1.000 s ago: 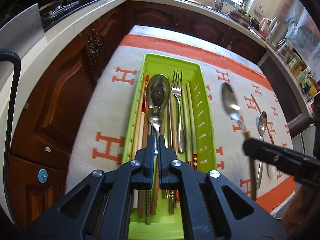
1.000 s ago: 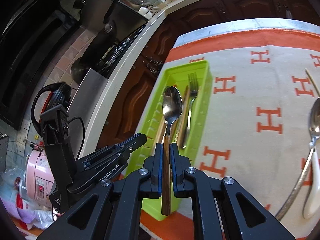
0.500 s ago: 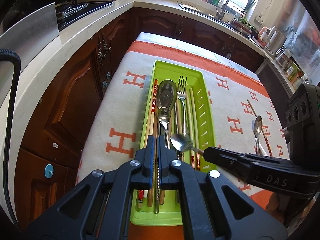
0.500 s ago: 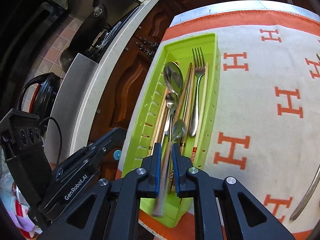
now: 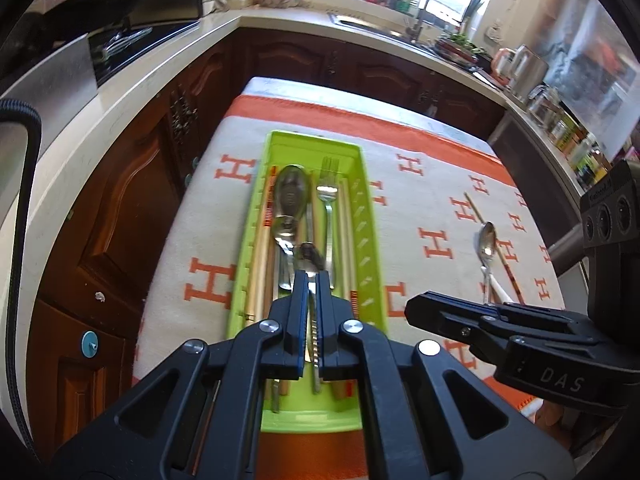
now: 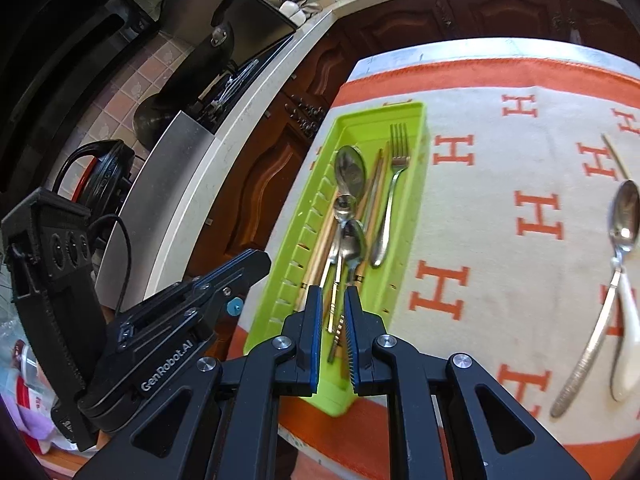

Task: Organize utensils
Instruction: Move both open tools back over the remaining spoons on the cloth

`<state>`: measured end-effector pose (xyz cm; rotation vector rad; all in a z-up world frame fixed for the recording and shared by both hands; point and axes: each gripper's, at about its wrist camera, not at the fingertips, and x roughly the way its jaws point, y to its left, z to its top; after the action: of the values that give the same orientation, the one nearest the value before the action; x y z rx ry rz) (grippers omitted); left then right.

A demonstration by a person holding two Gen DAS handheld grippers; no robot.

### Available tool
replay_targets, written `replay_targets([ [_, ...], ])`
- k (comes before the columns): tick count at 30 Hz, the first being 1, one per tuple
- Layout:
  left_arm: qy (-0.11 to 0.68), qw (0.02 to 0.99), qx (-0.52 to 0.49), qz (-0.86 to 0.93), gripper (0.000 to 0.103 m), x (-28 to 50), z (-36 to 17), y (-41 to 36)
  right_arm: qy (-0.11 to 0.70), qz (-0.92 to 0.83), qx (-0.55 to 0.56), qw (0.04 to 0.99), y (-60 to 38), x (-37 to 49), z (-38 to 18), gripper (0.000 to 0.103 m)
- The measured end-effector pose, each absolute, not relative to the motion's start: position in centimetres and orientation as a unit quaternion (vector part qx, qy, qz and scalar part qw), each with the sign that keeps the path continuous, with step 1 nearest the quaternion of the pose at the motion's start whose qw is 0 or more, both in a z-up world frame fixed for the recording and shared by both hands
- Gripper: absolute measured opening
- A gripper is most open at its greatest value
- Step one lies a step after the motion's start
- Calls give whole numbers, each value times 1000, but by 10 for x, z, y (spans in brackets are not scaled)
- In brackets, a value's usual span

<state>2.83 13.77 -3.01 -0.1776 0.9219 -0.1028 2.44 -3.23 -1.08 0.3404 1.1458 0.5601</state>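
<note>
1. Hovering over the green utensil tray [image 5: 370, 216]: left gripper [image 5: 311, 280], jaws closed, nothing held.
2. Beside it, right gripper [image 6: 333, 296], jaws slightly parted and empty above the tray.
3. Lying in the tray among chopsticks and a fork [image 6: 394, 184]: wooden-handled spoon [image 6: 354, 242].
4. Left on the patterned cloth [image 6: 500, 184]: two more spoons [image 6: 622, 216].

Tray [image 5: 370, 216] near end & utensil handles hidden behind left tongs [image 5: 312, 280]; countertop jars [image 5: 576, 148] blurred.
</note>
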Motion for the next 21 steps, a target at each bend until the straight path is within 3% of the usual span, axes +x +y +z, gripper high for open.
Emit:
replay_targets([
  [5,437,894,-72,-70,0,13,-17,111,515,249,162,804,-64,0,3,11],
  [10,446,888,-64,-89,0,5,-14,81,490,232,160,825,-107,-24,16,19],
  [17,463,878,-38,-118,1,12,-15,29,470,189,188,841,-188,-40,14,20],
  [19,467,874,-34,-129,5,19,-17,14,471,177,194,842,-206,-40,10,20],
  [21,472,870,-34,-141,17,29,-20,0,471,161,200,844,-230,-39,5,20],
])
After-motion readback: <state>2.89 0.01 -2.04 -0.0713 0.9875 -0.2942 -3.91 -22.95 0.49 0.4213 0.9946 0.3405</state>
